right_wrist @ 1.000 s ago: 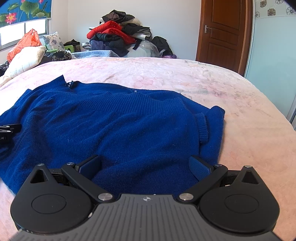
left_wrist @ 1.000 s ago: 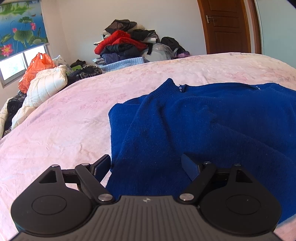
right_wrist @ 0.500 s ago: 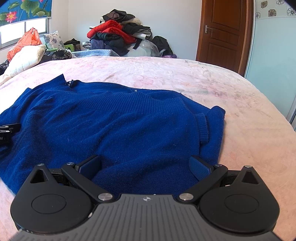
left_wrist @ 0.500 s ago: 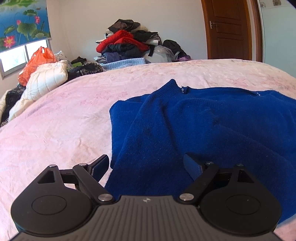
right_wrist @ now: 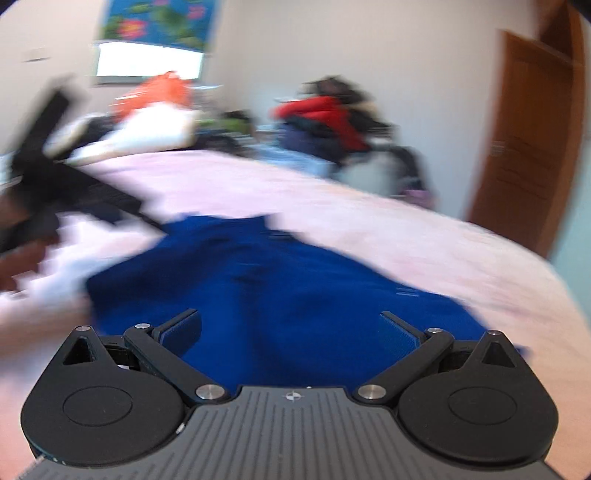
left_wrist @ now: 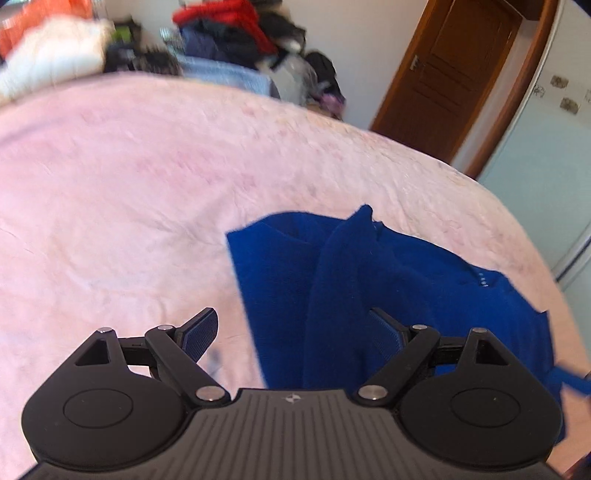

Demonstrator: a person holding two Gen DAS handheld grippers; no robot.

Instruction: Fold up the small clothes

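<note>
A dark blue knitted sweater lies spread on the pink bed sheet. My left gripper is open above the sweater's left edge, one finger over the sheet and one over the knit. In the right wrist view the sweater fills the middle, blurred by motion. My right gripper is open just above the sweater, holding nothing. The left gripper and hand show as a dark blur at the left of the right wrist view.
A heap of clothes and a white padded jacket lie beyond the bed's far edge. A brown door stands at the back right. A window with a flower blind is on the far wall.
Both grippers have swung quickly: the left view has tilted and turned right, the right view has turned left and is blurred. Both stay open. The sweater lies where it was.
</note>
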